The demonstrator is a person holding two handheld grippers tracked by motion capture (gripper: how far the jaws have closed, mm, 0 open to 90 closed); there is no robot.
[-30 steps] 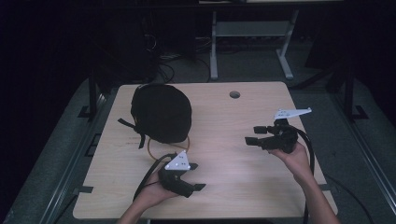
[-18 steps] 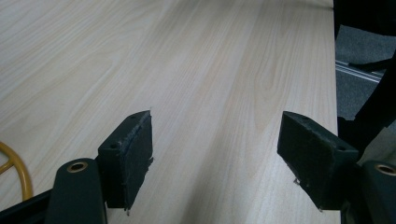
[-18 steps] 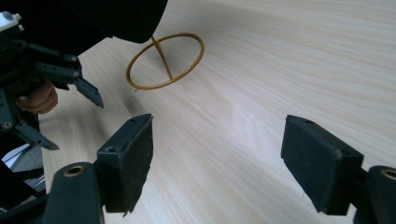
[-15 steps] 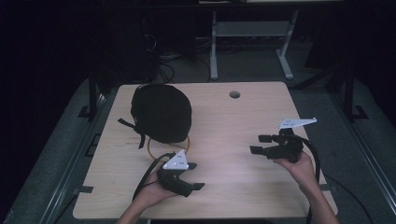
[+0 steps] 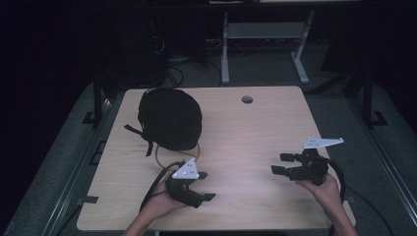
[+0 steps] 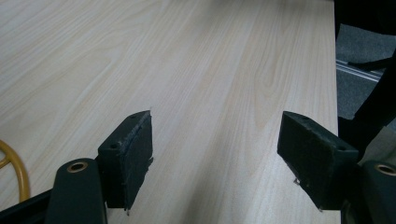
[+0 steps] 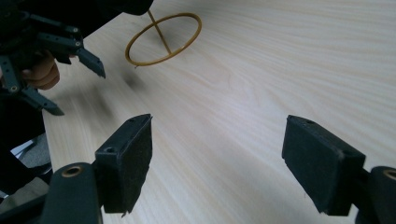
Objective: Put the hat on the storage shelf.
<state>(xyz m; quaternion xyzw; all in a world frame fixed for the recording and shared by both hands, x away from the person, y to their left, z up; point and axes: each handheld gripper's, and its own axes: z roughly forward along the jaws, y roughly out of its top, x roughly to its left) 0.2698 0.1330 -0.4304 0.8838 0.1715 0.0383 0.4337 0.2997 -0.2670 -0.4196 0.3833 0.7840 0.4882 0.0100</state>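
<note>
The yellow ring (image 5: 177,153) lies flat on the table (image 5: 246,137), half tucked under the near edge of the black cap (image 5: 169,118), which sits at the far left part of the tabletop. A thin yellow bar crosses the ring, plain in my right gripper view (image 7: 163,31). The cap's black strap (image 5: 140,137) trails off to the ring's left.

My left gripper (image 5: 205,186) hovers just on the near side of the ring, close but not touching it, its jaws spread wide with nothing between them; in the left gripper view only bare wood lies between them, and a sliver of the ring (image 6: 16,172) shows at the left edge. Its cable (image 5: 155,184) curls back beside the ring.

My right gripper (image 5: 281,163) is well apart from the ring, off to its right near the table's right edge, jaws also wide apart and empty, pointing back toward the ring. Between it and the ring there is only open tabletop; nothing stands in the way. A round hole (image 5: 247,100) in the table sits far beyond the ring, toward the back edge.
</note>
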